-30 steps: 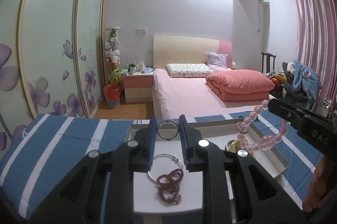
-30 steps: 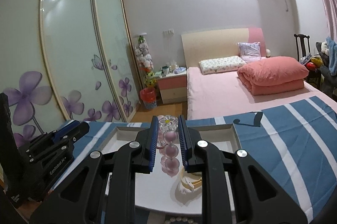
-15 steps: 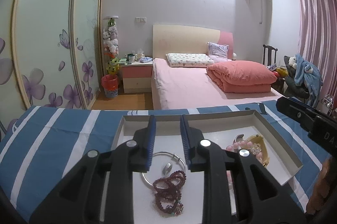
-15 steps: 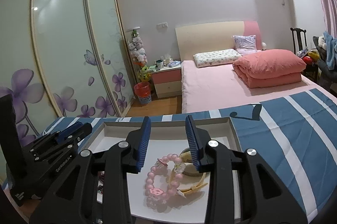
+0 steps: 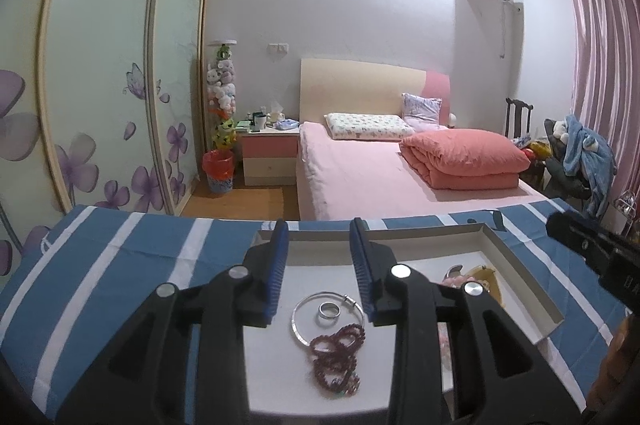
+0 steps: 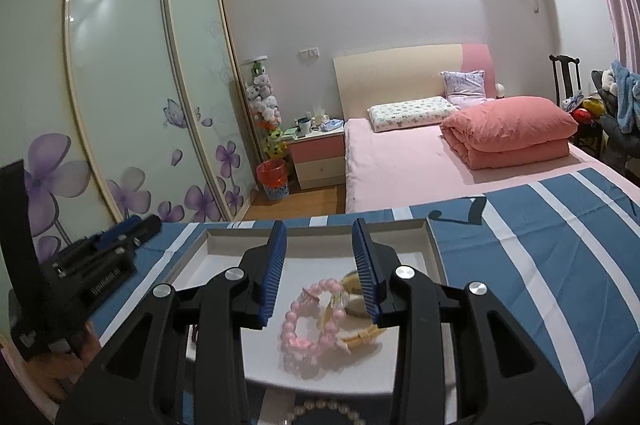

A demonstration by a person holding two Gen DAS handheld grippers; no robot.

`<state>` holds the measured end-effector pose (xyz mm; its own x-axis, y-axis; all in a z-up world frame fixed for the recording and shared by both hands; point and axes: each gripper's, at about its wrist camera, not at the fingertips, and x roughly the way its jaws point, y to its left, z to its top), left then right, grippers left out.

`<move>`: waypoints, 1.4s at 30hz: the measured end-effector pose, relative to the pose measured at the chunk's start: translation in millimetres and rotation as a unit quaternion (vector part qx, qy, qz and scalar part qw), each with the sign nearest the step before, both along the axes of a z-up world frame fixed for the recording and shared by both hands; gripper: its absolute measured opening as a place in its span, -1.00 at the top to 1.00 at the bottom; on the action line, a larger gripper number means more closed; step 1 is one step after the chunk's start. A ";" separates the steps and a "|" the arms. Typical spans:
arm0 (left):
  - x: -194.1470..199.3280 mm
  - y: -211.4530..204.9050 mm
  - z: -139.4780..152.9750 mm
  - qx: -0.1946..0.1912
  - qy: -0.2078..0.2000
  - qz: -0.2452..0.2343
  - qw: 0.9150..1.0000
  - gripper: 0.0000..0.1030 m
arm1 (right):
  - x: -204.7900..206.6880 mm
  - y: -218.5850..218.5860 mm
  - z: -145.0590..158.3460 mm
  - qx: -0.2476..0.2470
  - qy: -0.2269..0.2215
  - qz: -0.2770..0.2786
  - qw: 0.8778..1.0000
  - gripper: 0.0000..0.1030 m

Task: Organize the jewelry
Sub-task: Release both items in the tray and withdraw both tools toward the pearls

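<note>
**A:** How do you hold your two hands at this moment?

**B:** Both point forward and a little downward, over the white tray [image 5: 516, 267] on the blue striped cloth [image 5: 120, 265]. My left gripper [image 5: 318, 269] is above the left part of the tray, my right gripper [image 6: 319, 267] above the right part. In the right wrist view I see the left gripper at the left edge, with a bit of my hand under it.

**A:** And the jaws?

**B:** The left jaws have just been opening; they stand apart, with nothing between them. The right jaws also opened a moment ago and stand apart, empty. No pad touches any jewelry.

**A:** Where is the jewelry?

**B:** All of it lies inside the tray. Below my left jaws there is a thin silver bangle [image 5: 300, 309], with a small silver ring [image 5: 329, 313] inside its circle. A dark red bead strand [image 5: 336, 357] is coiled across the near side of the bangle. Below my right jaws lies a pink bead bracelet [image 6: 304, 321], touching a yellow bangle [image 6: 360, 333]. A white pearl strand [image 6: 320, 409] shows at the bottom edge of the right wrist view; whether it is in the tray I cannot tell.
</note>
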<state>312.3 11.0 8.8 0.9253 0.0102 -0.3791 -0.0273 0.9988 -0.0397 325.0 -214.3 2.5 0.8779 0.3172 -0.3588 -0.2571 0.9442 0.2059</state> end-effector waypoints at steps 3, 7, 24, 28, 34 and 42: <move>-18.8 5.3 4.1 -0.002 -0.004 0.003 1.000 0.38 | -11.0 -3.1 -1.1 -0.004 0.006 0.003 1.000 0.31; -48.6 10.6 3.4 -0.007 -0.003 0.004 1.000 0.31 | -31.5 -5.6 -7.9 -0.015 0.025 0.009 1.000 0.31; -116.7 25.2 -36.8 -0.014 0.062 0.000 0.998 0.23 | -54.6 -5.8 -80.1 -0.082 0.184 0.020 0.979 0.31; -117.1 23.6 -41.8 -0.010 0.073 -0.011 0.997 0.13 | -47.8 6.4 -86.1 -0.104 0.199 0.029 0.974 0.31; -116.8 18.8 -47.3 -0.003 0.082 -0.024 0.996 0.12 | -36.5 18.0 -94.5 -0.129 0.218 0.024 0.967 0.39; -110.1 13.5 -53.5 0.005 0.101 -0.030 0.994 0.12 | -29.3 12.9 -93.5 -0.130 0.221 0.005 0.967 0.48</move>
